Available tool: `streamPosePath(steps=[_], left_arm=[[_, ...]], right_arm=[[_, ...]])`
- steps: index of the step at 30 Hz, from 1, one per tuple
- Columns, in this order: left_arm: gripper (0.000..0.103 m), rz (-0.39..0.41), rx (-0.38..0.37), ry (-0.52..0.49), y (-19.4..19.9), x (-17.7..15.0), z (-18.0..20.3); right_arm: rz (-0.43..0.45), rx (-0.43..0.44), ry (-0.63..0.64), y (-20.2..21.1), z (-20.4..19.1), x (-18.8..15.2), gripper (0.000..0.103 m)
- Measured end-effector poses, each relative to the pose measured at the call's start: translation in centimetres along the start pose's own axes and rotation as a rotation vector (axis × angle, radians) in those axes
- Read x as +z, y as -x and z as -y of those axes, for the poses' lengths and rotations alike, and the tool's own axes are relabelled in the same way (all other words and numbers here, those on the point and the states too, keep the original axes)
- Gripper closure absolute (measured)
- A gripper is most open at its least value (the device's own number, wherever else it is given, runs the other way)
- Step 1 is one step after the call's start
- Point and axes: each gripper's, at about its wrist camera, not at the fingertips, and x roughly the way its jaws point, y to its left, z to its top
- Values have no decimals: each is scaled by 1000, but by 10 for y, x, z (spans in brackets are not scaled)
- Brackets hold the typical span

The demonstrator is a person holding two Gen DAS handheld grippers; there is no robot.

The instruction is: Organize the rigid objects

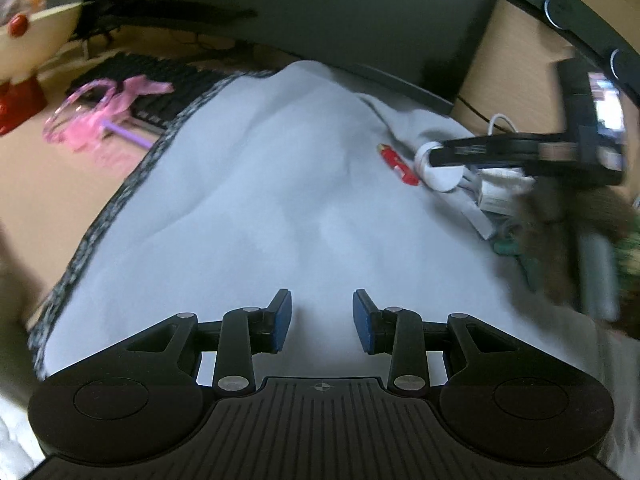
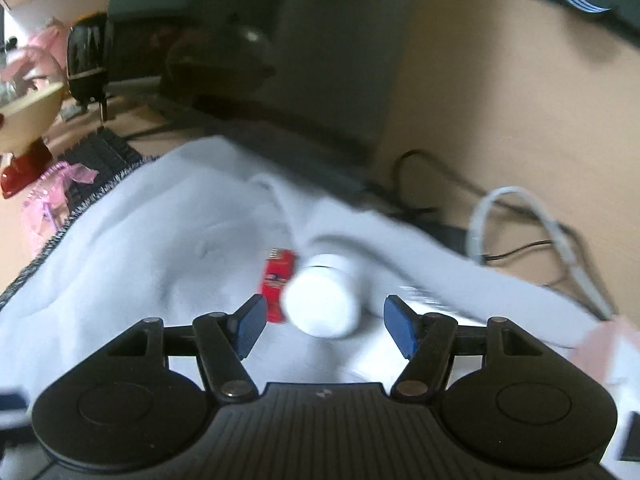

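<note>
A pale grey cloth (image 1: 248, 208) covers the desk. On it lie a small red lighter-like item (image 1: 398, 164) and a white bottle (image 1: 436, 170) on its side. My left gripper (image 1: 322, 320) hovers open over bare cloth, nothing between its blue pads. In the left wrist view my right gripper (image 1: 444, 152) reaches in from the right, its tips at the bottle. In the right wrist view the white bottle (image 2: 322, 304) lies between the open fingers of my right gripper (image 2: 324, 328), with gaps on both sides. The red item (image 2: 278, 280) rests just left of the bottle.
A dark monitor (image 1: 360, 12) stands behind the cloth. A black keyboard (image 1: 160, 80) and pink plastic pieces (image 1: 100, 116) lie at the left, beside a red-based ornament (image 1: 20, 96). White and black cables (image 2: 500, 200) trail on the wooden desk at the right.
</note>
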Motion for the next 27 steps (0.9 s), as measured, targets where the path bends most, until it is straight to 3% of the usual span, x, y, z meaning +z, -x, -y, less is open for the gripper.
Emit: streamPosePath(steps=[2, 4, 7, 15, 20, 24, 27], left_arm=[[66, -3, 8, 20, 5, -6, -6], [66, -11, 13, 36, 7, -10, -9], [66, -16, 14, 44, 8, -14, -12], [66, -21, -60, -9, -10, -4, 9], [66, -17, -118, -56, -15, 0, 30], [66, -23, -127, -69, -17, -1, 38], [66, -35, -116, -75, -18, -3, 38]], right_arm=[[-16, -26, -14, -29, -9, 3, 34], [-7, -109, -17, -45, -13, 4, 29], [-25, -129, -21, -59, -8, 8, 38], [-43, -8, -35, -18, 16, 6, 38], [-128, 103, 110, 28, 10, -6, 38], [-196, 112, 232, 32, -5, -22, 38], [-190, 154, 221, 26, -14, -29, 38]])
